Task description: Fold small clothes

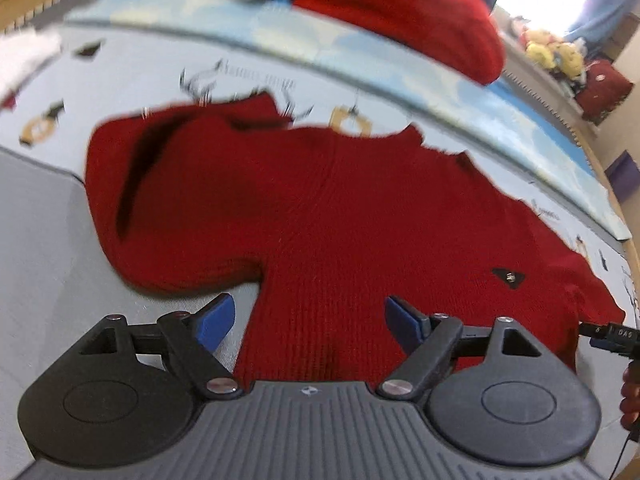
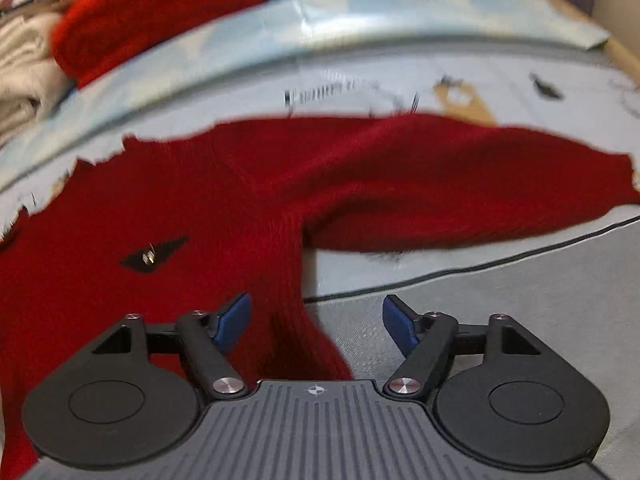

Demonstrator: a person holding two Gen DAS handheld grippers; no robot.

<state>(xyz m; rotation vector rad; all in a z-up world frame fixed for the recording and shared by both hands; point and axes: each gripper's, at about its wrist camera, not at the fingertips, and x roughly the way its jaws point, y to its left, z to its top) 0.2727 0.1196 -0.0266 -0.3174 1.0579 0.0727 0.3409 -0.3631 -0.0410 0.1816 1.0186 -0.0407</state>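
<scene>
- Plainly, a red knit sweater [image 1: 340,208] lies spread flat on a pale printed sheet [image 1: 120,80], its lower part reaching onto a grey cover [image 1: 48,240] at the near edge.
- One sleeve runs out to the left in the left wrist view, the other out to the right in the right wrist view.
- A small dark patch with a metal stud [image 2: 150,257] sits on the sweater's body.
- The left gripper [image 1: 310,320] hangs over the sweater's side edge below the sleeve, jaws wide apart, blue pads [image 1: 218,320] clear of the knit, holding nothing.
- The right gripper [image 2: 316,320] hangs over the opposite side edge, jaws likewise spread wide and empty, red knit beneath the gap.
- Another red garment [image 1: 400,12] lies folded at the far side, beside a pale folded cloth [image 2: 20,72].
- Both views are blurred.
</scene>
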